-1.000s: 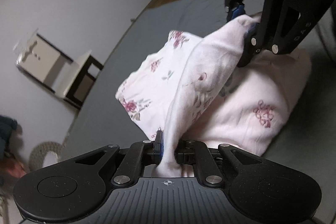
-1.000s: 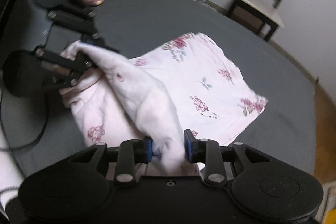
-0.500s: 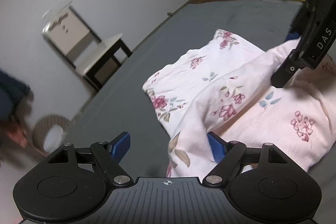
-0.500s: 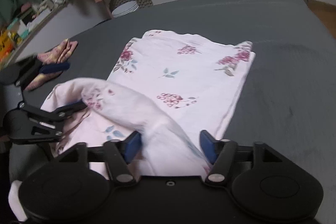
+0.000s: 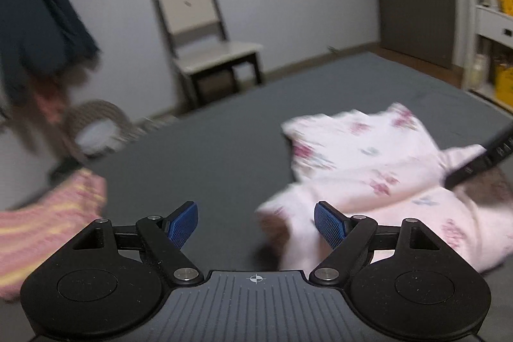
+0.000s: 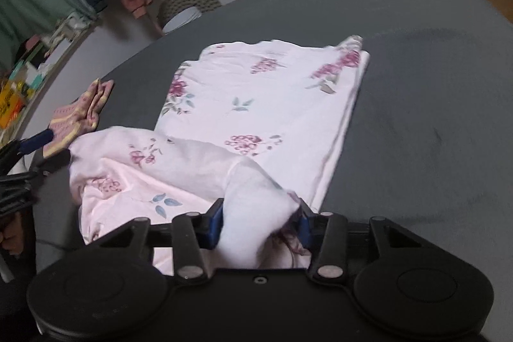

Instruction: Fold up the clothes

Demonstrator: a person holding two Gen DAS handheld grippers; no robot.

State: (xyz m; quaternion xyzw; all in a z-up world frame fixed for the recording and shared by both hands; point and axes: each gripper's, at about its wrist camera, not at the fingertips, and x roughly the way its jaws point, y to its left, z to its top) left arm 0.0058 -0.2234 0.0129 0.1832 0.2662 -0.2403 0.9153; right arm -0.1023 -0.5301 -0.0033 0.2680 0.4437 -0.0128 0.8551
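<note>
— What's around you?

— A dark grey bed surface (image 6: 416,92) fills most of both views, with a pale wall behind it and a chair (image 5: 205,44) against that wall. A dark jacket (image 5: 35,18) hangs at the left, and a round woven basket (image 5: 96,127) sits on the floor below it.

— And the garment?

— The pink floral garment (image 6: 256,98) lies on the grey surface. Its far half is spread flat in a rough rectangle; the near part is bunched up in loose folds towards me.

— What are your fingers doing?

— My left gripper (image 5: 256,223) has its blue pads wide apart with nothing between them. It hangs over bare grey cover, the crumpled edge of the garment just beside its right pad. That view is blurred. My right gripper (image 6: 259,220) has its jaws partly spread, and a thick fold of the pink cloth sits in the gap, touching both pads; I cannot tell whether it is truly pinched or only resting there.

— Anything else on the bed?

— A pink and yellow striped cloth (image 6: 80,111), off to the left of the garment, near my left gripper.
</note>
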